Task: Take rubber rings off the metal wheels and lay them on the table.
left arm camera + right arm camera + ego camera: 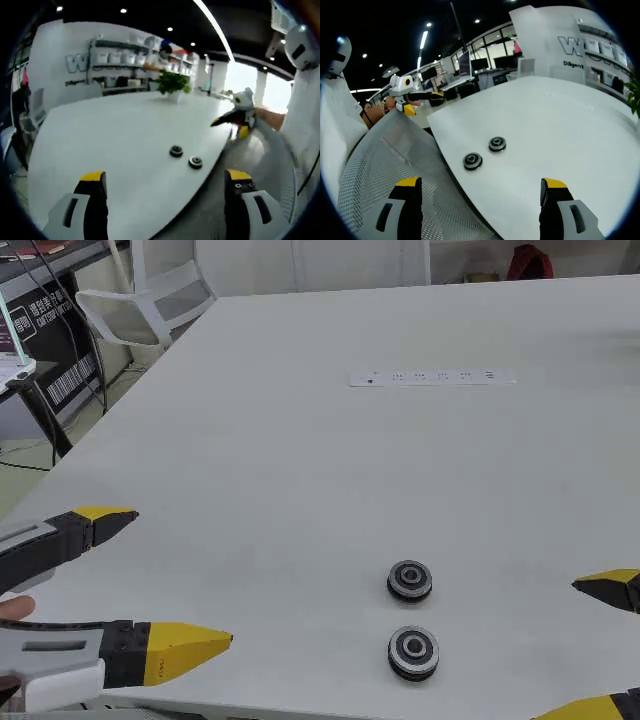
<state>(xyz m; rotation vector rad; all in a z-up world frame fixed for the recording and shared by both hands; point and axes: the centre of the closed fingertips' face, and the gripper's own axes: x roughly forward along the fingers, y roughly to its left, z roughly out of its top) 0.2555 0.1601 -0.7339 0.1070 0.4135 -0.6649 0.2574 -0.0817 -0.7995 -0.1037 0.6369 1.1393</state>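
Two metal wheels [410, 580] untouched | left hand-held gripper [182, 575] spread, pointing right | right hand-held gripper [555, 650] spread, pointing left

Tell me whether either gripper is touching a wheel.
No: the far wheel and near wheel lie free on the table, between left gripper and right gripper.

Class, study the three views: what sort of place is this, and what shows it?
Probably an open-plan office or showroom: a long white table, wall shelves beside large lettering, and computer monitors on desks.
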